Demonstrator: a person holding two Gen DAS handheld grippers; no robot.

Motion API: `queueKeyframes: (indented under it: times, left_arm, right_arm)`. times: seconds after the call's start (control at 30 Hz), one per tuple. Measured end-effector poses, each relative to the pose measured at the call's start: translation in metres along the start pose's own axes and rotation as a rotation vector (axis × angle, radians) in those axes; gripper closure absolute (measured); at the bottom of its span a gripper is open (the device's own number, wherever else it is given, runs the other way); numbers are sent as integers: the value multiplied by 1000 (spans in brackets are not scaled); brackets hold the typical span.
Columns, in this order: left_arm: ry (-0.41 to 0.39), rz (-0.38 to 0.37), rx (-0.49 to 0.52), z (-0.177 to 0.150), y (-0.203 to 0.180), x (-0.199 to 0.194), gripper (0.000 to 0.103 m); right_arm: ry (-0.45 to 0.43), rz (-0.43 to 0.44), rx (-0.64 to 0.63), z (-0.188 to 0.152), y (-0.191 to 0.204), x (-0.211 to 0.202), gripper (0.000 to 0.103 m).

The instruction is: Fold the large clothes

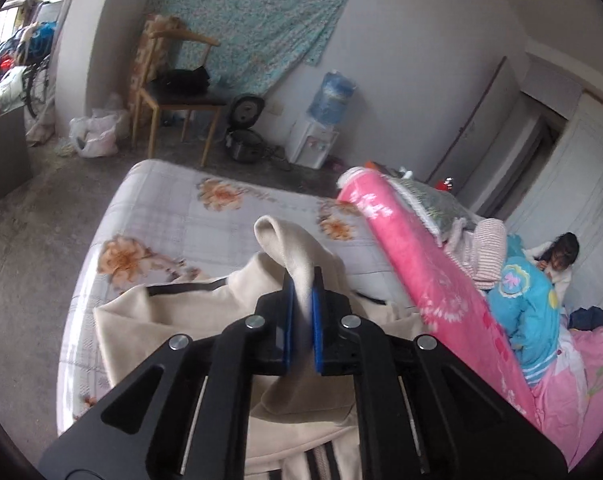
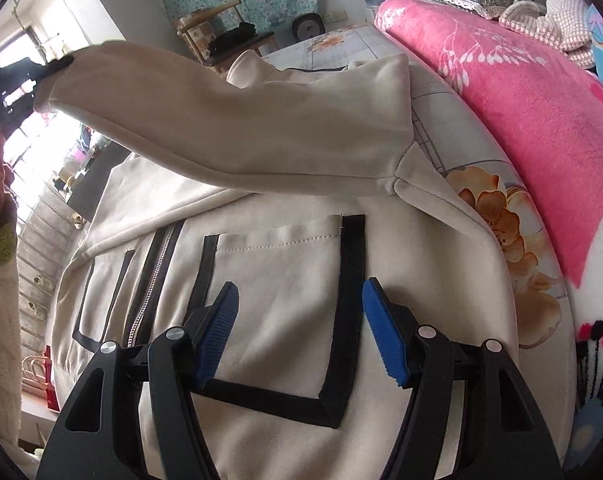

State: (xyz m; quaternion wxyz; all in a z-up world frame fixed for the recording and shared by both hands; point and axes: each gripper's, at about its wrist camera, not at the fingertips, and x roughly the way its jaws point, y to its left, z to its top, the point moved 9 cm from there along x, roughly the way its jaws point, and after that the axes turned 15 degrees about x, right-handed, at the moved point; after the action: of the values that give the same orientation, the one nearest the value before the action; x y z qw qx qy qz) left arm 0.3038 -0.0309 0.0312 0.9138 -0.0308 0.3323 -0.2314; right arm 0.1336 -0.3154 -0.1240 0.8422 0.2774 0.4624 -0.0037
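Note:
A cream zip jacket (image 1: 161, 320) with black trim lies spread on the flowered bed sheet (image 1: 173, 216). My left gripper (image 1: 303, 276) is shut on the cuff end of one sleeve (image 1: 289, 248), and the fabric stands up between the blue pads. In the right wrist view that sleeve (image 2: 241, 128) stretches raised across the jacket (image 2: 281, 272) toward the upper left. My right gripper (image 2: 299, 292) hovers open over the black-edged pocket (image 2: 341, 360), with nothing between its fingers.
A rolled pink blanket (image 1: 421, 280) runs along the right side of the bed, with pillows and clothes behind it. A person (image 1: 561, 256) sits at the far right. Beyond the bed stand a wooden chair (image 1: 177, 92), a rice cooker (image 1: 241, 144) and a water dispenser (image 1: 321, 128).

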Motion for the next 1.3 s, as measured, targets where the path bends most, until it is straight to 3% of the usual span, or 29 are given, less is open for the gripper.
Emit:
queueKeyframes:
  times: [0.1,0.23,0.4,0.57,0.67,0.7,0.73,0.83,0.97,1.1,1.17,1.27,1.3]
  left_arm:
    - [182,53,-145,-70,56,34,96]
    - [268,66,-257,-134,91,50,96]
    - [264,66,-252,-149,94,52,96]
    - [272,65,-253,-154,97,56,95]
    - [268,61,-261,-157,98,56,95]
    - [265,60,-260,-158,98,56,95]
    - [262,59,-257,-158,97,56,95]
    - [244,31,-249,-156,94,55,95]
    - [180,-19,-222,-141,83,48,95]
    - [278,51,-203,-154,88,66,95]
    - [277,46,-216,-158,90,67,95]
    - [273,46,-219,-158,92,64,94]
    - [274,44,-222,-158,93,64,93]
  right_arm:
    - [-14,-3,4,5,-1,-5,40]
    - [-44,-14,-18,24,1,-17,40]
    - [-109,-21,-33,83,6,-35,40]
    - [-37,1,107,150,-19,6,40]
    - [35,-39,165,172,-36,49,56]
    - [58,-52,175,174,-40,61,67]
    - [79,-47,182,176,-42,72,85]
    - [82,-36,165,180,-38,80,97]
    - [1,4,153,189,-33,60,97]
    - [28,-55,158,181,-49,73,96]
    - [12,-89,122,178,-49,65,96]
    - [-44,-112,-25,165,-30,31,82]
    - [-51,-106,-83,156,-22,19,68]
